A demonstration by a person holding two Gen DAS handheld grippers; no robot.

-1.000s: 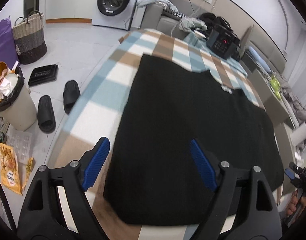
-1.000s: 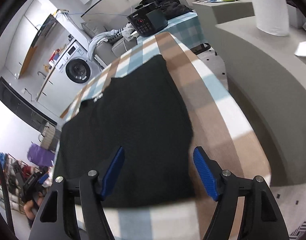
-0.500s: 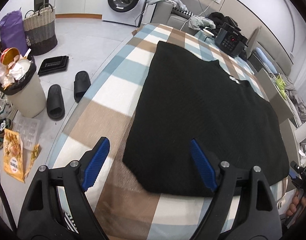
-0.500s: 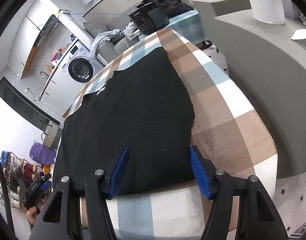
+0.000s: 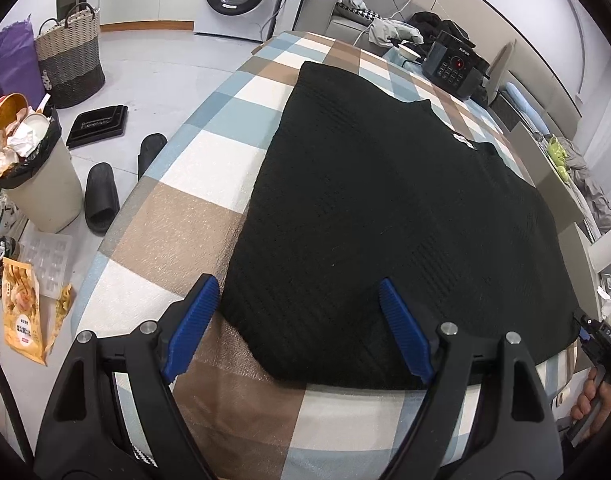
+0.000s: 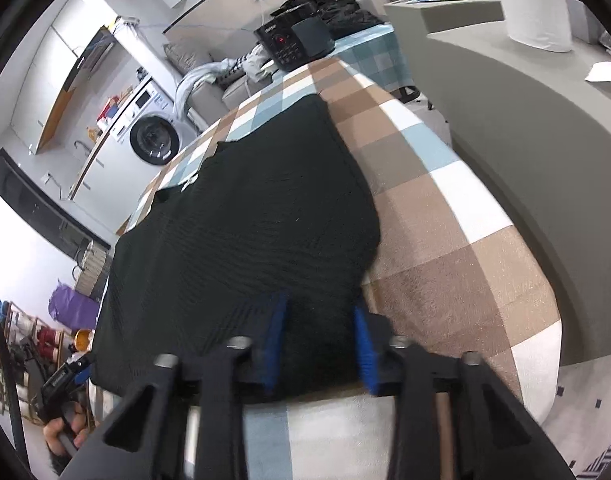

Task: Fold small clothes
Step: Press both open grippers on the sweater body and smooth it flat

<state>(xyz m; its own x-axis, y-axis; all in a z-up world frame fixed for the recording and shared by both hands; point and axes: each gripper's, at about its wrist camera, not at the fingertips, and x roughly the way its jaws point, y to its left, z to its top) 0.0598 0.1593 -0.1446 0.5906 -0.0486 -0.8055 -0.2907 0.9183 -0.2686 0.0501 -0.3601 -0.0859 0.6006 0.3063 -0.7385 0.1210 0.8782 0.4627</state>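
Black knit shirt (image 5: 385,200) lies flat, collar far, on checked tabletop (image 5: 177,216); left gripper (image 5: 301,328) spread wide, right gripper (image 6: 319,340) narrowing around near hem, contact unclear.

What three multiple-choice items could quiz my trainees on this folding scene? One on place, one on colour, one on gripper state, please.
1. Where does the black garment lie?
A. on the checked cloth
B. in the basket
C. on the floor

2. What colour are the gripper pads?
A. red
B. blue
C. green

3. How stands the left gripper?
A. shut on the garment
B. open, at the hem
C. out of view

Key: A, the checked cloth shows all round it; B, both pads are blue; B, its fingers stand wide apart, while the right gripper has narrowed at the hem corner.
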